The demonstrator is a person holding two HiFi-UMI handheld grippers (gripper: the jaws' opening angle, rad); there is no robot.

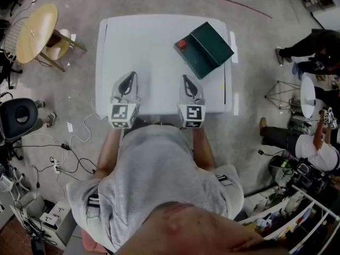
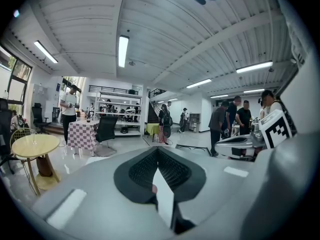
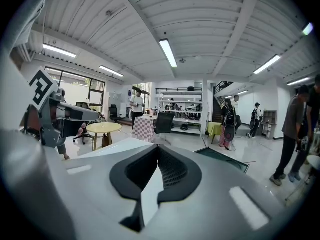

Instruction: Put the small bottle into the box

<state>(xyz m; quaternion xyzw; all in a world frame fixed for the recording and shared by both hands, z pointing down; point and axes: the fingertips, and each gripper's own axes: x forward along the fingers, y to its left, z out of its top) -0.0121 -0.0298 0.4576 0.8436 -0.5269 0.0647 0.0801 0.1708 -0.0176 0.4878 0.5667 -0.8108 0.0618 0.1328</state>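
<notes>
1. Left claw (image 1: 129,79), right claw (image 1: 187,81): both closed, empty, well apart from box (image 1: 208,48).
2. Small bottle (image 1: 182,44): stands on desk (image 1: 149,41) just beside box.
3. Risks tipping small bottle against box if approaching without opening.

**Head view.** We see the person in a light grey T-shirt (image 1: 154,166). The left gripper (image 1: 129,83) and the right gripper (image 1: 189,86) share one design: a pale grey, leaf-shaped shell that tapers to a point, with a dark inner face. At the rear of each sits a white block printed with black square markers, the left cube (image 1: 121,114) and the right cube (image 1: 192,113).

**Gripper views.** We find black ribbed pads (image 2: 175,171) set into a smooth grey housing (image 2: 100,204).
</notes>
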